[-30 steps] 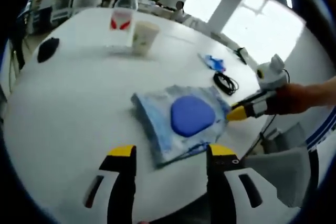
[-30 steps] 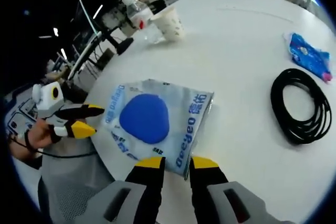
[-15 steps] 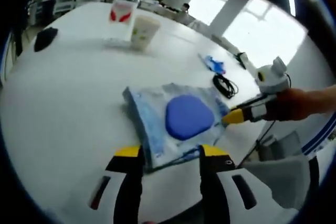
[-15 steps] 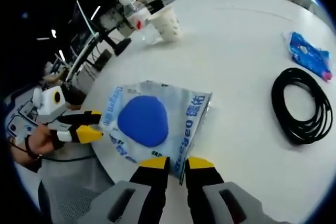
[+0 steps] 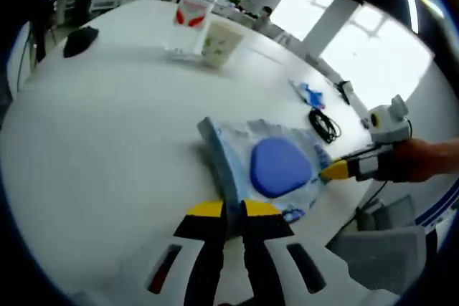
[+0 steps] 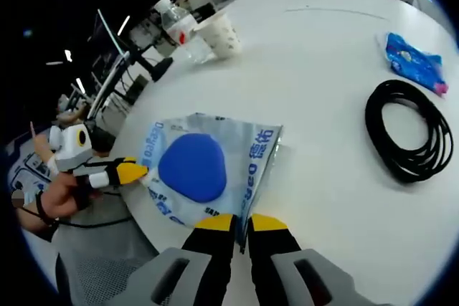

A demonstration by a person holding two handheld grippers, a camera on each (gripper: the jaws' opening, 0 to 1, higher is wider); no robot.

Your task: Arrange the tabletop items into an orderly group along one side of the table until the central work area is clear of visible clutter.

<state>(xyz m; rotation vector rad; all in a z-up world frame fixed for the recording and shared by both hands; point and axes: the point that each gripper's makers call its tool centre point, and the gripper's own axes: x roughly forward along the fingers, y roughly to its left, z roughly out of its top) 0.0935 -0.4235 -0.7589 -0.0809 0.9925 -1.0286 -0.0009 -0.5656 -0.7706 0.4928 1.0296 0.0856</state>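
In the left gripper view, the left gripper [image 5: 234, 209] is rising at 6 o'clock with its yellow-tipped jaws pinched on the near edge of the plastic packet [image 5: 264, 170], which is lying flat on the white table [image 5: 107, 127] and showing a blue rounded pad inside. At 3 o'clock the right gripper [image 5: 337, 170] is coming in, held by a hand [image 5: 423, 161], its yellow tip touching the packet's far corner. Beyond, at about 1 o'clock, a black cable coil [image 5: 324, 124] and a small blue packet [image 5: 311, 94] are lying near the table edge. At 12 o'clock a water bottle [image 5: 191, 13] with a red label is standing just beside a paper cup [image 5: 220, 42], and a black object [image 5: 80, 39] is sitting at 10 o'clock.

In the right gripper view, the right gripper [image 6: 240, 221] is clamping the packet's [image 6: 204, 170] edge at 6 o'clock, while the left gripper [image 6: 133, 172] is gripping the opposite edge at 9 o'clock. The cable coil [image 6: 409, 134] is lying at 3 o'clock, the blue packet [image 6: 414, 62] at 2 o'clock, the cup [image 6: 219, 34] and bottle [image 6: 185, 34] at 11 o'clock
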